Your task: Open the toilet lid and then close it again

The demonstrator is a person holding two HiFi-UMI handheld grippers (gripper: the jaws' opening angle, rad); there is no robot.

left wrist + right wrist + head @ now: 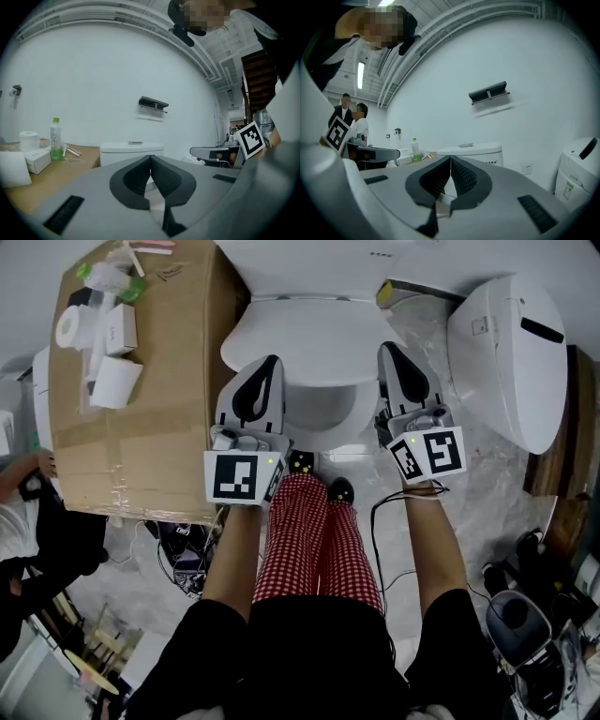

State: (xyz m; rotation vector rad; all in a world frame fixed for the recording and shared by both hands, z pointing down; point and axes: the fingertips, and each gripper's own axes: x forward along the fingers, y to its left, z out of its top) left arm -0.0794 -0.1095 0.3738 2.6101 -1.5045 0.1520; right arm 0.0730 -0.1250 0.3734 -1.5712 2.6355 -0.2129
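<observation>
Left gripper (273, 362) has its jaws pressed together with nothing between them — and so does the right gripper (386, 349). Between the two lies the toilet lid (309, 338), down over the bowl, its sides just inside each tip; whether either tip touches it cannot be told. Straight ahead of both stands the cistern (132, 150) — a cardboard box (178, 362) sits just outside the left gripper.

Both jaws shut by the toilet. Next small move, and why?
Probably ease the right gripper down to the front edge of the toilet lid to hook under it. The lid looks closed: both gripper views show the tank with nothing raised before it. The left gripper and the right both have jaws shut, empty.
</observation>
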